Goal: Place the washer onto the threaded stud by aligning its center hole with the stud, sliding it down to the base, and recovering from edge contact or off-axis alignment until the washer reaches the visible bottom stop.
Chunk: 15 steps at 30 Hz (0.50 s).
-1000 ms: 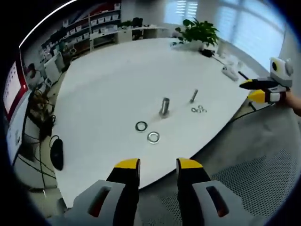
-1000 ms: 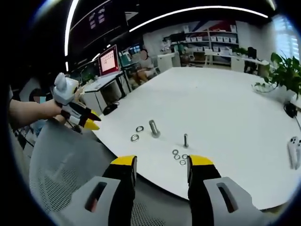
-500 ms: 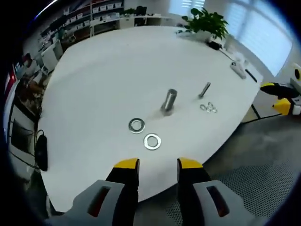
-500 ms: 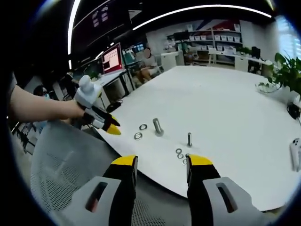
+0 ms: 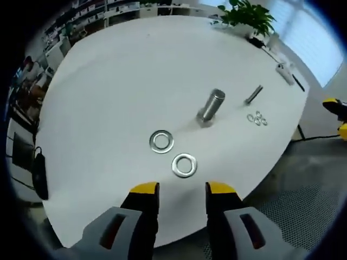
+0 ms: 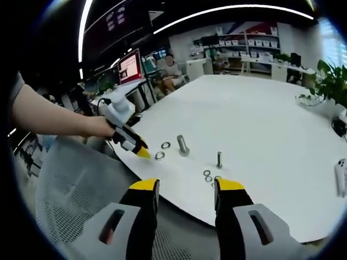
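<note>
Two large washers lie flat on the white table (image 5: 114, 81): one (image 5: 184, 165) just ahead of my left gripper (image 5: 182, 189), the other (image 5: 161, 141) a little farther left. Beyond them stands the thick threaded stud (image 5: 211, 106), upright and bare. My left gripper is open and empty, hovering over the table's near edge. In the right gripper view the same stud (image 6: 182, 144) and washers (image 6: 160, 156) sit mid-table, with the left gripper (image 6: 142, 152) reaching in beside them. My right gripper (image 6: 180, 187) is open and empty, off the table edge.
A thinner bolt (image 5: 253, 95) stands right of the stud, with a few small washers (image 5: 257, 118) beside it. A potted plant (image 5: 246, 12) and a white remote (image 5: 282, 70) sit at the far edge. A mesh chair (image 6: 70, 189) is below the right gripper.
My left gripper has moved forward and down over the table edge, so washers and stud appear larger and closer. The right gripper has stayed almost still.
</note>
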Motion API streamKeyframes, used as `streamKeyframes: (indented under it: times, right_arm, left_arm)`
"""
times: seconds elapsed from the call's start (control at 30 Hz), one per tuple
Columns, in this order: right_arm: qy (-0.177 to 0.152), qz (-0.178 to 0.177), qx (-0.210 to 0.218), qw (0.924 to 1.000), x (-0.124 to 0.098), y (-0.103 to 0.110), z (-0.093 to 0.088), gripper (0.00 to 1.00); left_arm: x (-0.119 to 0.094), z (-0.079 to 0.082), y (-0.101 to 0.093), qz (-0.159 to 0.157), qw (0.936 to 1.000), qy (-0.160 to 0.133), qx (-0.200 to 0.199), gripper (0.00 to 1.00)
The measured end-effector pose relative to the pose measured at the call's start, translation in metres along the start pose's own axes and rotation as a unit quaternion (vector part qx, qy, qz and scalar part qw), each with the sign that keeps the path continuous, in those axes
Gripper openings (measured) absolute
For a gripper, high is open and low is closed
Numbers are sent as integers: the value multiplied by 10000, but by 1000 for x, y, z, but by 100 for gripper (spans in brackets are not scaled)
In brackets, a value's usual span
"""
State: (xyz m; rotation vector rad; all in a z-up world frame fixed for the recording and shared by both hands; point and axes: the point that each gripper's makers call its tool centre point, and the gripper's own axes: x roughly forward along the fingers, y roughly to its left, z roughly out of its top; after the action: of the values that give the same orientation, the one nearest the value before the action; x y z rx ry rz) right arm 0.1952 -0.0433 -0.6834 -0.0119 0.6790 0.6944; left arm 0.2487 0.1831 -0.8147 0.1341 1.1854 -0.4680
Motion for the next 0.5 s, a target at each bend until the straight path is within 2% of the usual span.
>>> streamKeyframes:
  times: [0.27, 0.4, 0.5]
  right_arm:
    - [37, -43, 30, 10000, 0, -2, -2, 43]
    - [52, -62, 44, 10000, -1, -3, -3, 43]
    - [76, -26, -2, 10000, 0, -2, -3, 42]
  left_arm:
    - [12, -2, 5, 8, 9997, 217, 78, 34]
    - [14, 2, 2, -30, 9998, 178, 68, 35]
    - [17, 1, 3, 12, 9995, 220, 216, 35]
